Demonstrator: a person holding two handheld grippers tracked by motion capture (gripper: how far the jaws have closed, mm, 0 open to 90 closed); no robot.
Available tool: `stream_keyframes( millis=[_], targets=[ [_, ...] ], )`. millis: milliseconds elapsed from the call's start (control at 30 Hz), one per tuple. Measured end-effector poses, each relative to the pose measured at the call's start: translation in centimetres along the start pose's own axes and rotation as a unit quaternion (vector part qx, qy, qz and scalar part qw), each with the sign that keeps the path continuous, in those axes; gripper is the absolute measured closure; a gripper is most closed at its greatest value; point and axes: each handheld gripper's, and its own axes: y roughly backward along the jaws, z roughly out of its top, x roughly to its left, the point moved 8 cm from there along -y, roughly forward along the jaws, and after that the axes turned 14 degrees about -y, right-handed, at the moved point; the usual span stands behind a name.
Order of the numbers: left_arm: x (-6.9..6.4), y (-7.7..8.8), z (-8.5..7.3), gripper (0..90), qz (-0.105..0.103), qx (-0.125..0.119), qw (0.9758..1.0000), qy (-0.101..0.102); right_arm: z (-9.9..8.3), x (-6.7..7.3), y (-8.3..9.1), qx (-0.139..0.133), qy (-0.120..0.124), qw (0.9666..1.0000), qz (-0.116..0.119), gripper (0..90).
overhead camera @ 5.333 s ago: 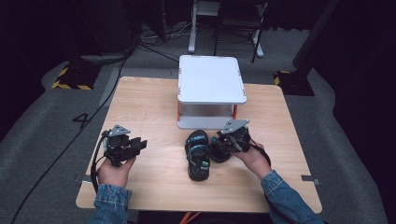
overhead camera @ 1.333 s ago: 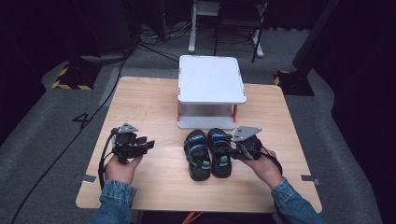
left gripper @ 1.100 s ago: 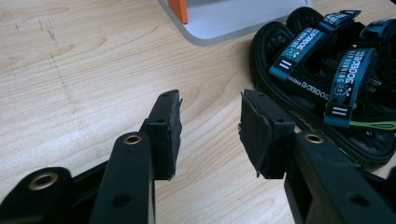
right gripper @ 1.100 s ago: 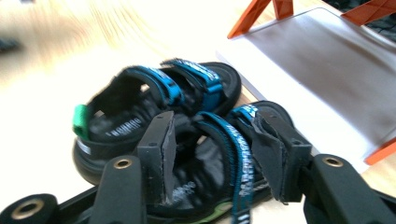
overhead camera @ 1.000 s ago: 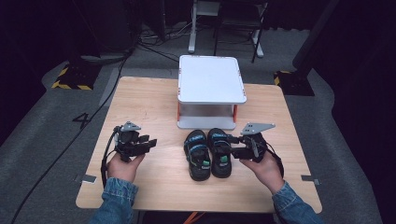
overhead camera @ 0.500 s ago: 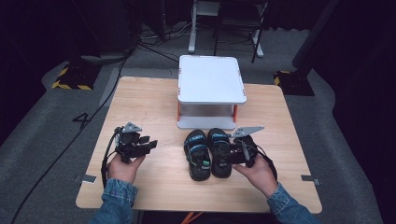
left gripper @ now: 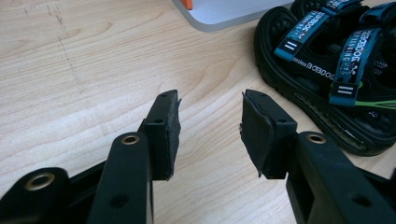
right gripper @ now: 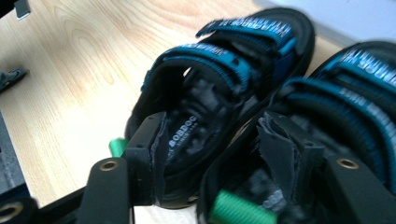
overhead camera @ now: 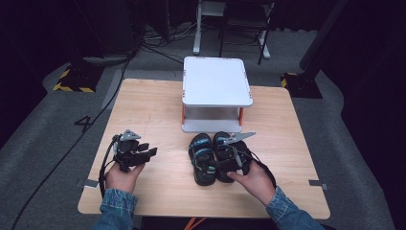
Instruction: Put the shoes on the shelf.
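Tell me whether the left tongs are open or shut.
Open. In the left gripper view the left tongs show a clear gap between the pads, with bare wooden table behind and nothing held.

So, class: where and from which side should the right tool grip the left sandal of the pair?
Grip the left sandal at its open heel end, coming from the person's side. The straps close off the front, while the heel rim is low, thin and faces the right tool.
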Motion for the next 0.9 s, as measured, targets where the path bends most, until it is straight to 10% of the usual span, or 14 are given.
stream_keyframes(
  millis=[433, 900],
  targets=[
    [0.0, 0.2, -0.3, 56.8, 0.0, 0.002, 1.0, 0.001, -1.0, -0.4, -1.2, 0.015, 0.036, 0.9966, -0.072, 71.6],
    [0.1, 0.3, -0.1, 56.7, 0.0, -0.003, 1.0, 0.001, 0.0, -1.1, -0.5, -0.016, -0.02, 0.9993, -0.027, 83.1]
  ],
)
